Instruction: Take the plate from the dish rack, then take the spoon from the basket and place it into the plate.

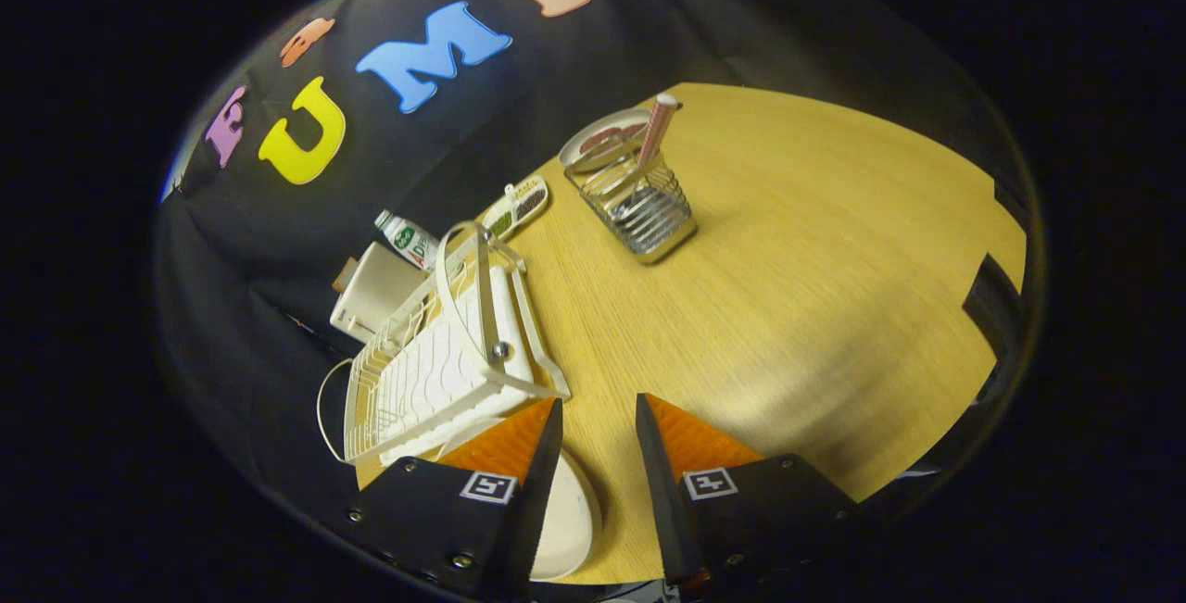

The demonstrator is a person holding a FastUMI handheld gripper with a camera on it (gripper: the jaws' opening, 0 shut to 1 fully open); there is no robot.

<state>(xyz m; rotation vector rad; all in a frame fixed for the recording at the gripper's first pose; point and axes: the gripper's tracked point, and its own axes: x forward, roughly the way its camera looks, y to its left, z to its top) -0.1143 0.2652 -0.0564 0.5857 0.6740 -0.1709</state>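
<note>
A cream plate [570, 520] lies flat on the wooden table [797, 288], low between my fingers and partly hidden under the left one. My gripper [599, 402] is open above it, and neither finger touches the plate. The white dish rack [445, 362] stands just ahead and left of the left finger. Further ahead is a wire basket [644, 209] with the spoon [656, 129] standing in it, its pink striped handle sticking up.
A round dish [598, 135] sits right behind the basket. A small bottle [408, 240], a white box [375, 293] and a narrow tray of seeds [517, 207] lie along the booth wall behind the rack. Bare tabletop spreads to the right of the fingers.
</note>
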